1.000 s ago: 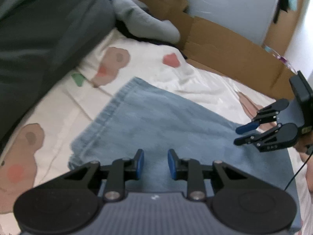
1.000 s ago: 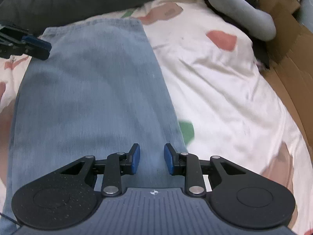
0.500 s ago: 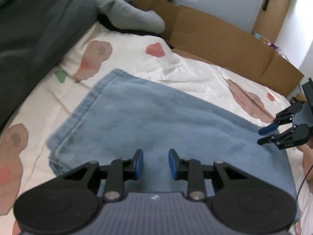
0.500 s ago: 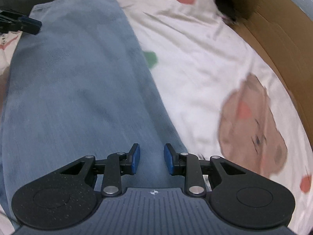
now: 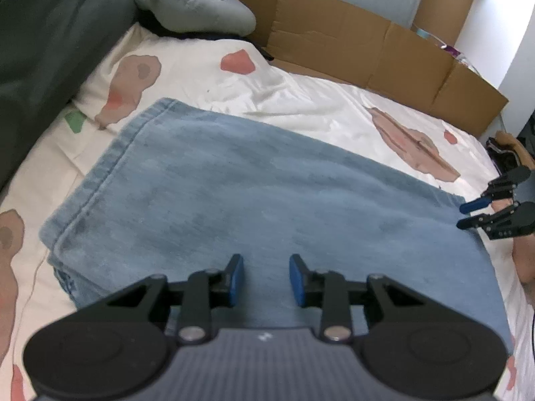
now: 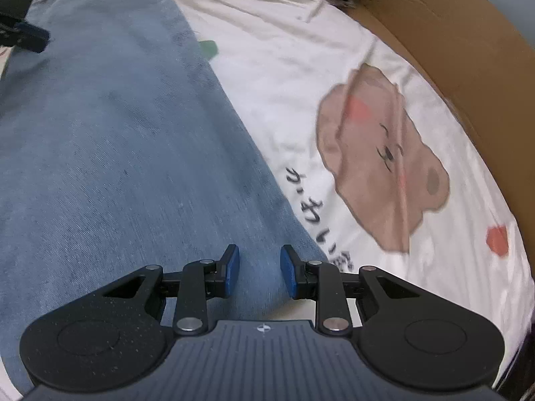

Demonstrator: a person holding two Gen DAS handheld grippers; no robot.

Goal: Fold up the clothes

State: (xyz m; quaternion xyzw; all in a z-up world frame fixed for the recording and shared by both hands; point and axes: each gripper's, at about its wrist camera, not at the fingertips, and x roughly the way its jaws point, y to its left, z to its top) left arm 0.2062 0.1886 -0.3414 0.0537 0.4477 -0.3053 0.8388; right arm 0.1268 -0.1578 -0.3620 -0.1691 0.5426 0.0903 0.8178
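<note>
jeans [image 5: 254, 200] lie folded flat on the bed sheet [image 5: 301, 100] | left gripper [image 5: 266, 280] over their near edge, fingers apart, empty | right gripper [image 6: 256, 272] above their corner, fingers apart, empty

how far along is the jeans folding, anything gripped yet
Done: the jeans lie flat on the bedsheet, apparently doubled leg over leg. In hand: nothing; left gripper and right gripper are both open above the denim. Left: gripping an end and folding it over.
</note>
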